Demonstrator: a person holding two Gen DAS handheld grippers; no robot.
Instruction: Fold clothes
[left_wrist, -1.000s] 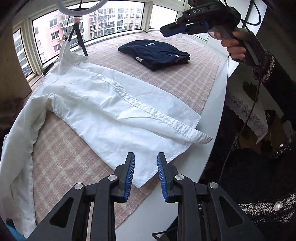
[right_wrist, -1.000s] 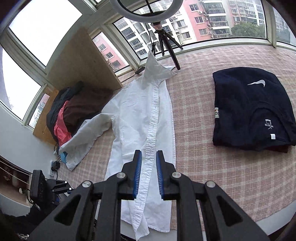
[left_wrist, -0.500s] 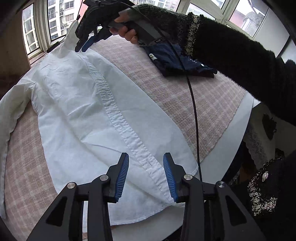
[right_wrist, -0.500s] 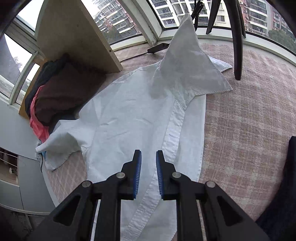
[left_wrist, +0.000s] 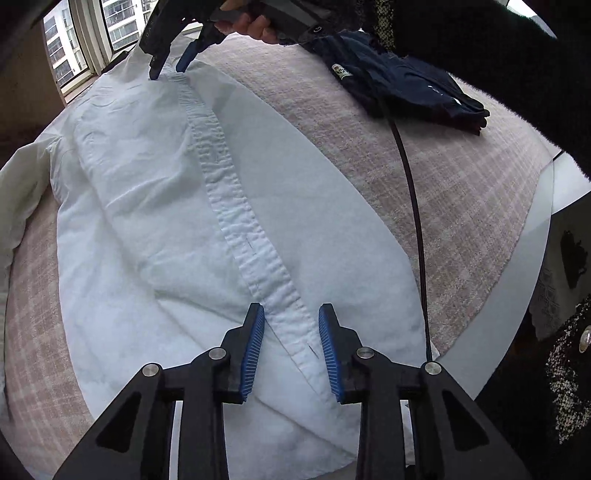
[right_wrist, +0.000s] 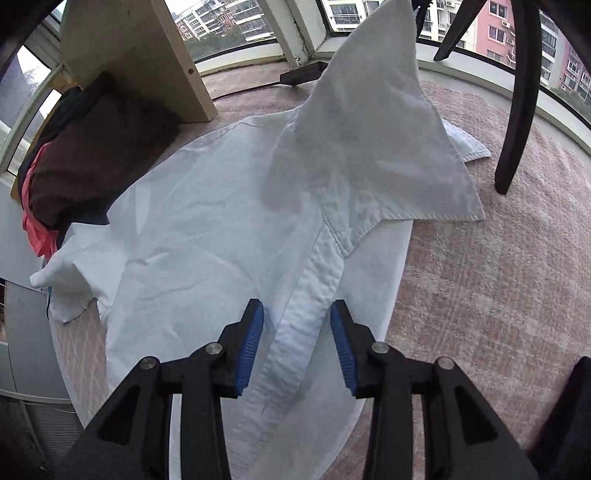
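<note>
The white shirt lies spread front-up on the pink checked cloth that covers the desk, its button placket running from the hem near me up to the collar, which stands up in a peak at the far end. One sleeve trails off to the side towards the pile of dark and red clothes by the wooden panel.

My left tongs stand over the placket close to the hem, the stitched band between the blue pads; the jaws are closing, but I see a gap on each side and no cloth pinched yet. My right tongs straddle the same band just below the collar, jaws opening, nothing gripped.

I judge the shirt light, thin and limp: it will sag between two grips and wrinkle easily, though it should not slip much on the ribbed pads. The placket is the firmest part, doubled and stitched, so it is the sensible place to pinch, low with the left and high with the right, keeping the band taut between them.

Further out, a folded navy garment sits on the same cloth, and a black tripod leg stands beyond the collar by the windows.
</note>
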